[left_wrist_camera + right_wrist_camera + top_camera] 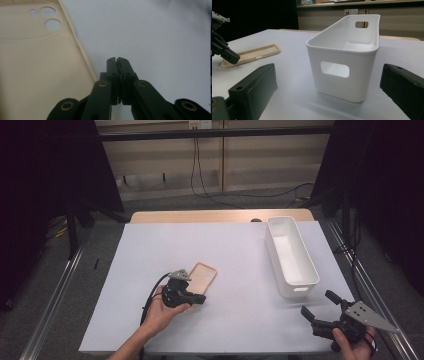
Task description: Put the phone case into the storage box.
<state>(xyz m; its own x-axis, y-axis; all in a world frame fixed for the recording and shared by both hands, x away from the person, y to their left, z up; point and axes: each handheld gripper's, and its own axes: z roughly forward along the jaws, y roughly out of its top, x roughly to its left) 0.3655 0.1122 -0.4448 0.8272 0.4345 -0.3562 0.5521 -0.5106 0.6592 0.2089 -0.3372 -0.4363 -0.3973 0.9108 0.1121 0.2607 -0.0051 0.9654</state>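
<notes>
A beige phone case lies flat, open side up, on the white table sheet. In the left gripper view the phone case has its camera holes at the top left. My left gripper is shut, empty, its tips just off the case's near right edge. A white plastic bin stands empty at the right. My right gripper is open near the table's front right corner, its jaws facing the bin's near end wall. In the right gripper view, the phone case lies far left.
Bare wooden table edge shows beyond the sheet at the back. Dark curtains flank both sides and cables hang down the back wall. Metal rails run along the floor on either side of the table.
</notes>
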